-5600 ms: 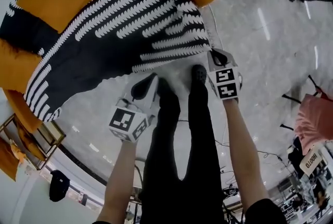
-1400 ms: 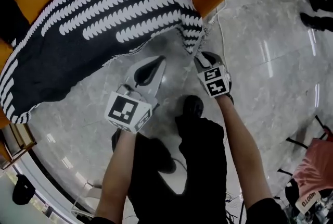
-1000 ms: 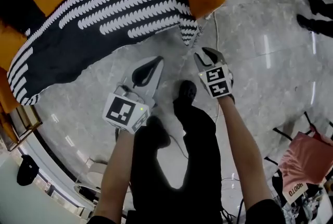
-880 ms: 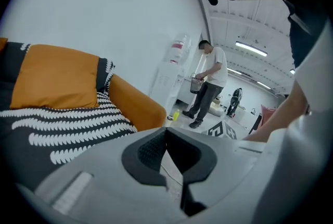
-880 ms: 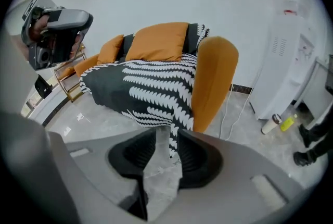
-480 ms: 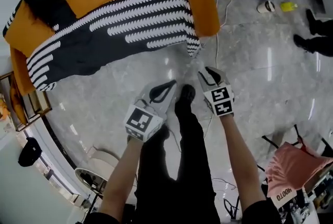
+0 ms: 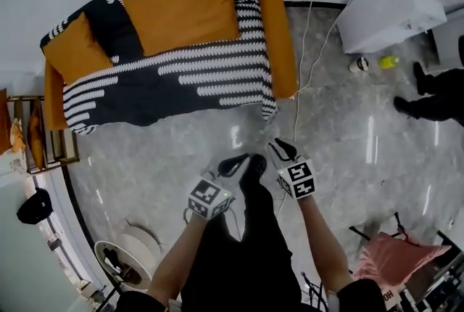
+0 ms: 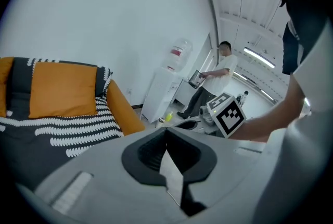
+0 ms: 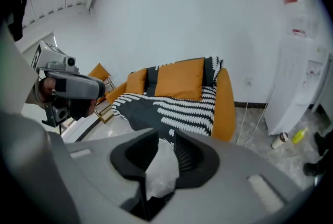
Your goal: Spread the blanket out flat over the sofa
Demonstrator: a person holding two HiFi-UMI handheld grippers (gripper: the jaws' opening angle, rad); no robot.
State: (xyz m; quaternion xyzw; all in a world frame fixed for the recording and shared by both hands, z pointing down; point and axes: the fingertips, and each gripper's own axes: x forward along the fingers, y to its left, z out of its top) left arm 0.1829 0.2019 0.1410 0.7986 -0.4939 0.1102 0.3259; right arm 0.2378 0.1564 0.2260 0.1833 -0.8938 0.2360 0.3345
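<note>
The black-and-white patterned blanket (image 7: 181,78) lies spread over the seat and backrest of the orange sofa (image 7: 279,35). One corner hangs down at the right front. Two orange cushions (image 7: 181,9) rest on top of it against the back. Both grippers hang over the marble floor in front of the sofa, well clear of the blanket. My left gripper (image 7: 233,164) (image 8: 166,130) is shut, its tips meeting on nothing. My right gripper (image 7: 283,151) (image 9: 165,137) is open; its jaws have just been closing and only floor shows between them.
A white cabinet (image 7: 391,6) stands right of the sofa, with a cup (image 7: 357,65) and a yellow bottle (image 7: 388,62) on the floor beside it. A cable (image 7: 301,78) trails along the sofa's right arm. Another person's feet (image 7: 428,96) are at the right, a low rack (image 7: 51,147) at the left.
Both grippers have lifted and drawn back from the sofa's front edge. The head view has pulled away, so the whole sofa and blanket now show.
</note>
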